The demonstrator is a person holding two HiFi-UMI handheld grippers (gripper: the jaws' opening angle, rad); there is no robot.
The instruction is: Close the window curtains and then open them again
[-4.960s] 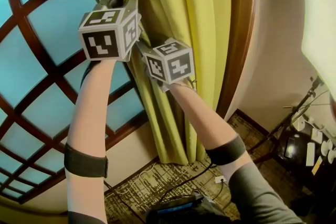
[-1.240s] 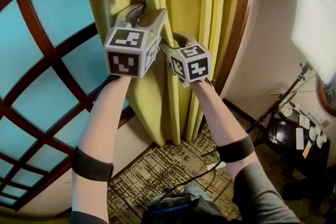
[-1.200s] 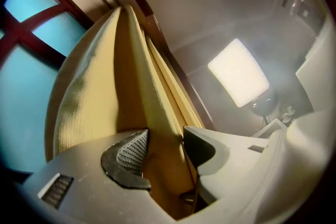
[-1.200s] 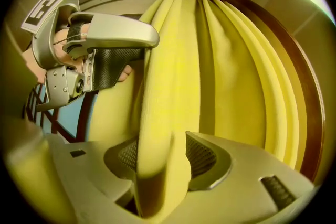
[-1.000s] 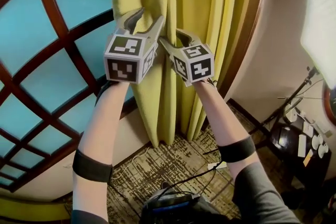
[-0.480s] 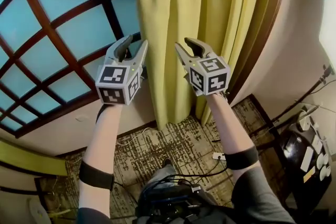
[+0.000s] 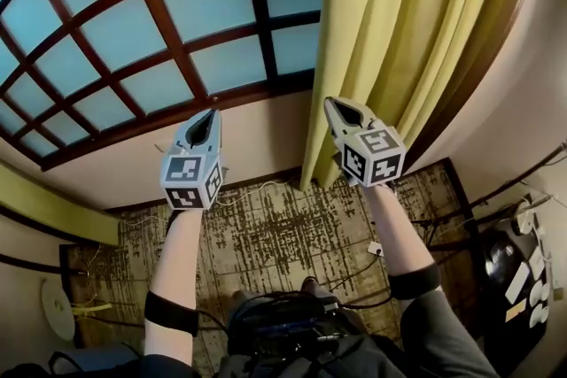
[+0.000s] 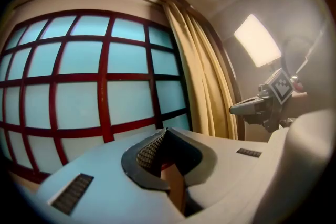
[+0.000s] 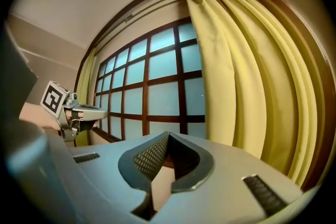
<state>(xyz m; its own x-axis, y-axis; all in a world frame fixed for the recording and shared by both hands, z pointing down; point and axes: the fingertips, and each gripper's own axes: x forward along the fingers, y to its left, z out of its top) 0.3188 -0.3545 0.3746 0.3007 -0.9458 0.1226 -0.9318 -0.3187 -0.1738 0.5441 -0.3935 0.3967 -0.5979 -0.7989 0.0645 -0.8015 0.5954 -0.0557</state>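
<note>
I see the grid-paned window (image 7: 177, 22) filling the upper left of the head view. The yellow curtain (image 7: 399, 31) hangs bunched in the upper right, its folds running lengthwise from the top edge down to a hem near centre. My left gripper (image 7: 206, 116) and right gripper (image 7: 337, 106) sit either side of that hem, clear of the cloth. Both have just been closing, and their jaws now meet on nothing.

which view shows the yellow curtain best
The right gripper view: the yellow curtain fills its right half, folds clear from the top down. The head view shows only its lower part and hem; the left gripper view shows a narrow, paler strip beside the window.
</note>
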